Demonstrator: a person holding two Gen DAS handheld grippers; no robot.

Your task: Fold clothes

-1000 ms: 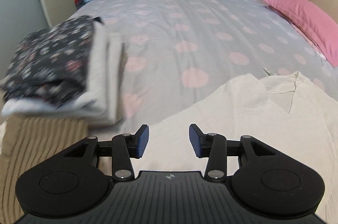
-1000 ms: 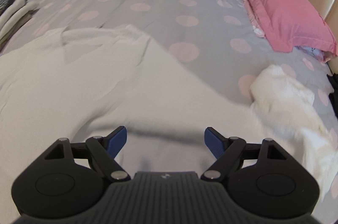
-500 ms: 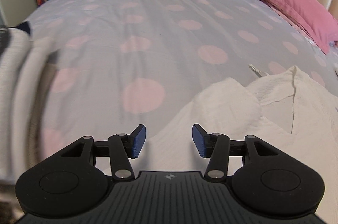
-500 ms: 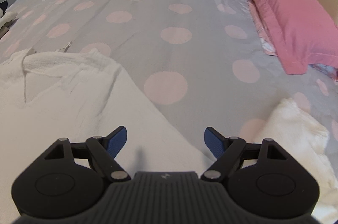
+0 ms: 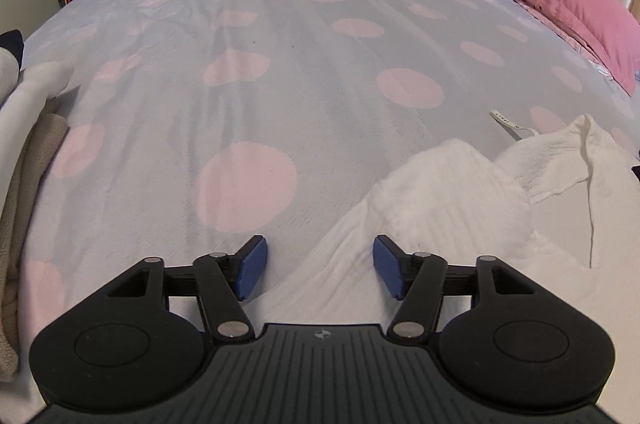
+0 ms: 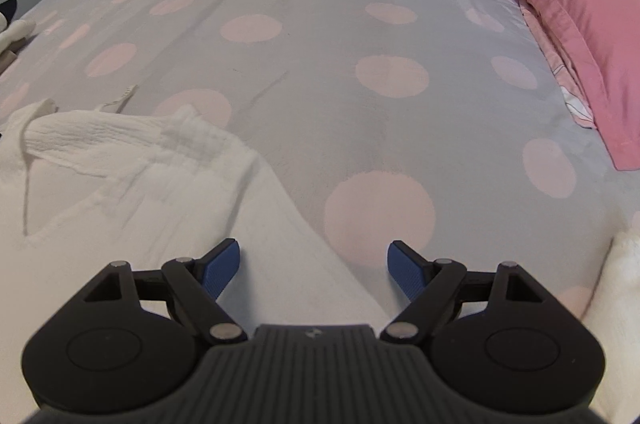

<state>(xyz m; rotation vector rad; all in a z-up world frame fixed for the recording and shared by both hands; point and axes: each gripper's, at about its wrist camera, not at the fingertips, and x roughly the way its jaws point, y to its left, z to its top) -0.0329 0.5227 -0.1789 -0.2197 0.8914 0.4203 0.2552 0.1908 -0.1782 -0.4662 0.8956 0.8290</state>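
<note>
A white textured garment [image 5: 460, 200] lies spread on the bed, collar [image 5: 586, 144] towards the far side. My left gripper [image 5: 319, 266] is open, its blue pads straddling the garment's left edge low over the bedcover. From the right wrist the same white garment [image 6: 132, 192] fills the lower left. My right gripper [image 6: 314, 270] is open over the garment's right edge, with nothing between its pads. A small label strip [image 5: 505, 121] sticks out beside the collar.
The bed has a grey cover with pink dots [image 5: 304, 72]. A pink pillow [image 6: 576, 12] lies at the right against the headboard. Folded clothes [image 5: 24, 128] are stacked at the left edge. Another white cloth [image 6: 616, 288] shows at the right edge.
Both grippers have moved forward along the garment towards its collar end. The folded stack has slid out to the left edge of view. The left gripper has opened wider.
</note>
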